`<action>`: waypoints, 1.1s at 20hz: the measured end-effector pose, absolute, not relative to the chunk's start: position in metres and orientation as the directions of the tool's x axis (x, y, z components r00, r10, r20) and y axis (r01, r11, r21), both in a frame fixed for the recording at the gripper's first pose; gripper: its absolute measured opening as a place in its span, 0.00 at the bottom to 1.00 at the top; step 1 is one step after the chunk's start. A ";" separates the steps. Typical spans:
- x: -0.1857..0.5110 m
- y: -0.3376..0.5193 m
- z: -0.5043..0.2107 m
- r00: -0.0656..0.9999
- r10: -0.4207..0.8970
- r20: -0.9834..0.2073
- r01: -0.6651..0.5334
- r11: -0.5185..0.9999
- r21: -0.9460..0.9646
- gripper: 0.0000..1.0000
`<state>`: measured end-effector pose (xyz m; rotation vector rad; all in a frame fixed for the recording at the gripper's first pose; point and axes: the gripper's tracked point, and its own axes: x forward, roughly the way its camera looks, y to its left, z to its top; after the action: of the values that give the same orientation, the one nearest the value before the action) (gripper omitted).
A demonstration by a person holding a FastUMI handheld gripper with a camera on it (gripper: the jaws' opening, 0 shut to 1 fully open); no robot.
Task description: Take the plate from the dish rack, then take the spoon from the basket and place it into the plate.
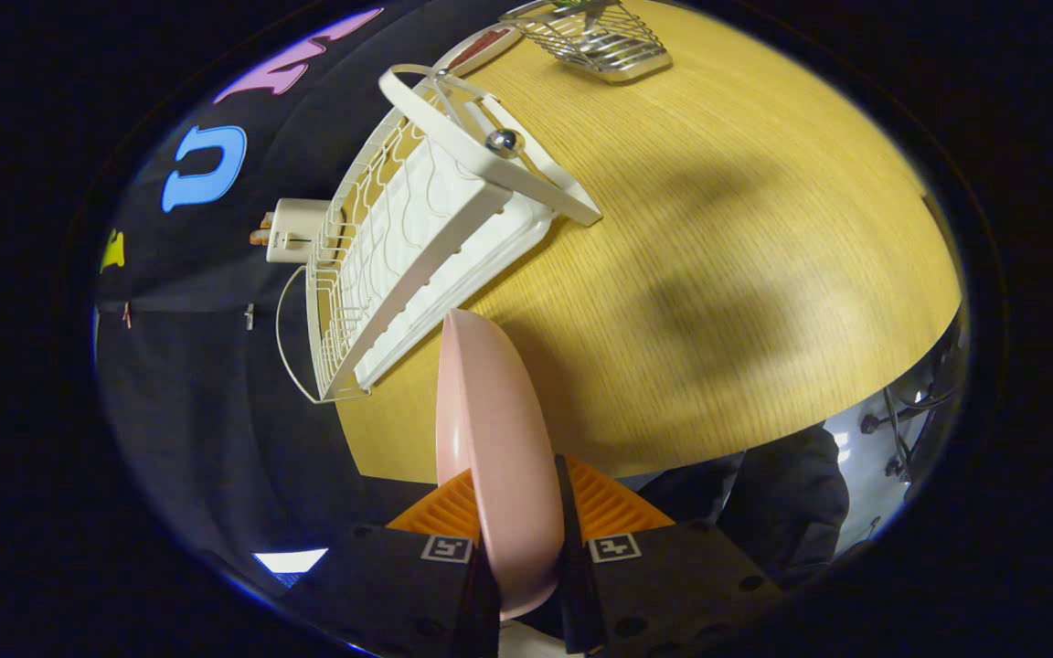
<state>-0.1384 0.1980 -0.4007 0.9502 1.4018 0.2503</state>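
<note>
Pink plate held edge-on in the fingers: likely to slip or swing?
The plate looks rigid and glossy, so it may slide between the orange fingers. Gripped at one rim, edge-on above the table, it could pivot.

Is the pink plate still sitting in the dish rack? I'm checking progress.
No, the pink plate is clamped edge-on between the hand-held gripper fingers, clear of the white dish rack.

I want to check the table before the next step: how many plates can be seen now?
2. One pink plate is held edge-on between the jaws of the gripper. Another plate lies beyond the dish rack, mostly hidden.
</note>
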 end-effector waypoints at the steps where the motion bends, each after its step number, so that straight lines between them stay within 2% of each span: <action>1: -0.133 0.204 -0.405 0.233 0.676 -0.699 0.399 0.589 0.703 0.31; 4: -0.118 0.214 -0.414 0.285 0.706 -0.648 0.472 0.485 0.736 0.31; 6: -0.116 0.211 -0.423 0.288 0.684 -0.671 0.485 0.500 0.717 0.32; 8: -0.115 0.207 -0.424 0.290 0.667 -0.686 0.473 0.524 0.709 0.43; 12: -0.112 0.198 -0.421 0.289 0.611 -0.737 0.399 0.623 0.673 0.52; 15: -0.112 0.177 -0.417 0.308 0.539 -0.784 0.348 0.704 0.620 0.88; 19: -0.115 0.150 -0.405 0.342 0.506 -0.792 0.327 0.726 0.605 0.89; 22: -0.104 0.110 -0.382 0.423 0.453 -0.785 0.313 0.739 0.596 0.89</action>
<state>-0.1036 0.1101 -0.3822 0.7786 1.1641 0.0997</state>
